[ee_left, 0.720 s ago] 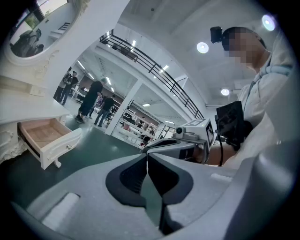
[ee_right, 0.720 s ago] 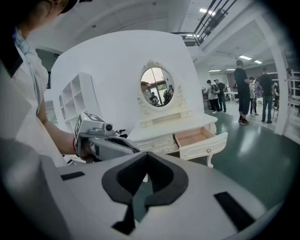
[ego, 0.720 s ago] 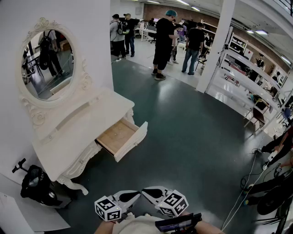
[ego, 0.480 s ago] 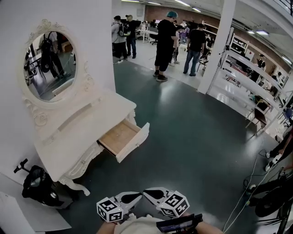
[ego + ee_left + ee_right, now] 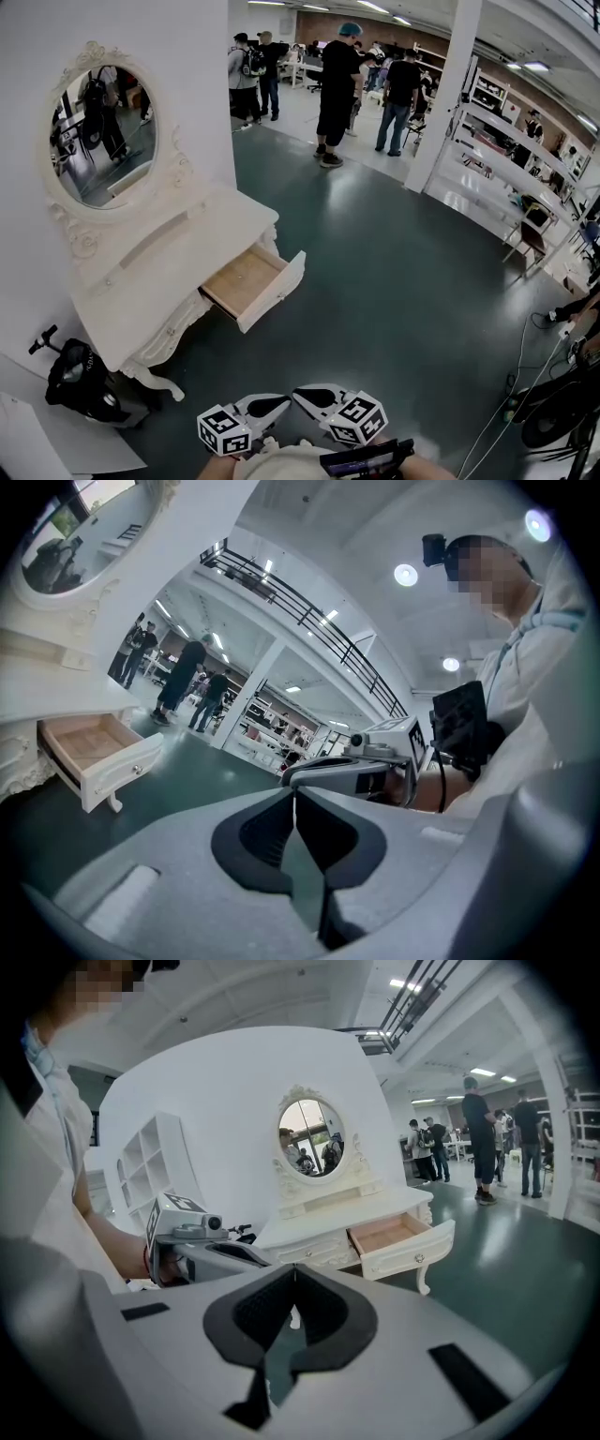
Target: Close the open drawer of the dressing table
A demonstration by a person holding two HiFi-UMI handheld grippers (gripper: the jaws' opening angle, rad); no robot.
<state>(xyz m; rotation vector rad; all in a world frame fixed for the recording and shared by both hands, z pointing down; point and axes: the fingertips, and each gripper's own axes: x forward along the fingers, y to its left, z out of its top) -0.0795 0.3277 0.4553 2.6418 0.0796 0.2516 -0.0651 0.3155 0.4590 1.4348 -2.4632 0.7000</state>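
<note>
The white dressing table (image 5: pixel 178 253) with an oval mirror (image 5: pixel 101 131) stands against the wall at the left. Its one drawer (image 5: pixel 255 281) is pulled out and shows a bare wooden bottom. The same drawer (image 5: pixel 94 752) lies far left in the left gripper view, and this drawer (image 5: pixel 401 1239) sits right of centre in the right gripper view. Both grippers are held close to the body at the bottom of the head view, well short of the table. My left gripper (image 5: pixel 277 403) is shut and empty. My right gripper (image 5: pixel 300 395) is shut and empty too, its tips close to the left one's.
A black wheeled device (image 5: pixel 77 380) sits on the floor left of the table's legs. Several people (image 5: pixel 336 89) stand at the far end of the dark green floor. A white pillar (image 5: pixel 445 94) and white shelving (image 5: pixel 506 159) line the right side, with cables (image 5: pixel 511 375) below.
The head view has shifted a little, so the table sits slightly higher and to the right. Both grippers stay shut in the same place, and the drawer is as far out as before.
</note>
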